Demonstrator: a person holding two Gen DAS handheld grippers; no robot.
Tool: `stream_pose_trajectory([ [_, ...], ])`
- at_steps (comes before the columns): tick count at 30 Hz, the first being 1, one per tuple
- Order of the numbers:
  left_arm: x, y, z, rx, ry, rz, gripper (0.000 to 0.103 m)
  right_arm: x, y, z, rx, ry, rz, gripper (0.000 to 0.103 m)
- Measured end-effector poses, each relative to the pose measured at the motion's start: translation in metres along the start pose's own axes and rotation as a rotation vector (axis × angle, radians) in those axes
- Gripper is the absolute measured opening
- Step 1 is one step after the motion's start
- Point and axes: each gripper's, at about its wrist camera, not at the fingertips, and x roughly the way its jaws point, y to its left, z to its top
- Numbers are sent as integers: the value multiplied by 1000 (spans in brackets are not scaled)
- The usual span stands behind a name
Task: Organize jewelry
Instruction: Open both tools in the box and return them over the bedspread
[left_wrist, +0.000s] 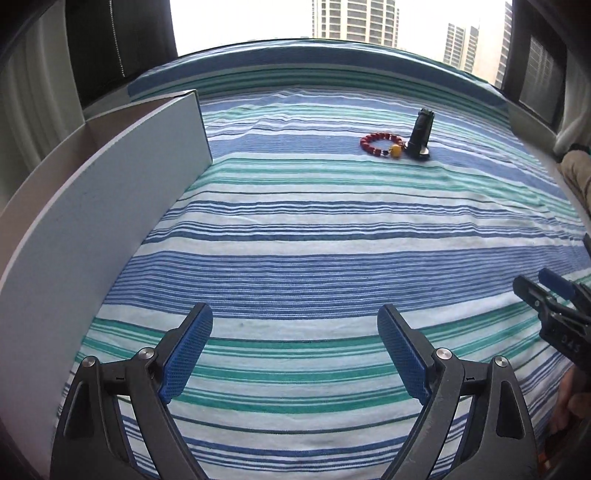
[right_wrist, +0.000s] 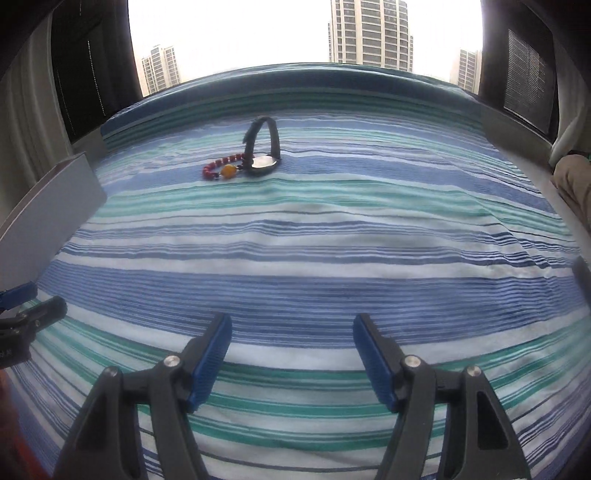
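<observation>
A: Left gripper (left_wrist: 295, 354) hovers wide over the striped sheet (left_wrist: 314, 266), nothing between its pads, grey box (left_wrist: 110, 184) alongside.

B: The red bead bracelet (left_wrist: 380, 144) lies on that sheet, touching the black watch (left_wrist: 421, 134). Right gripper (right_wrist: 291, 358) gapes, empty.

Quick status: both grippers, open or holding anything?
Left gripper: open, nothing between its blue pads, above the striped bedsheet.
Right gripper: open, empty, also over the sheet.
</observation>
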Motion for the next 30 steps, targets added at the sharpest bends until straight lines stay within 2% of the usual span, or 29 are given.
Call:
stream_pose_trajectory([
  [14,13,0,9,17,-34,51,92,5,-4,-9,26,15,17,70],
  [21,25,1,12,27,-47,76,92,8,4,-9,-10,27,-11,74],
  [28,44,8,9,10,-18,79,92,10,10,-10,-45,38,-47,76],
  [30,46,16,9,-24,-12,55,92,10,10,-10,-45,38,-46,76],
])
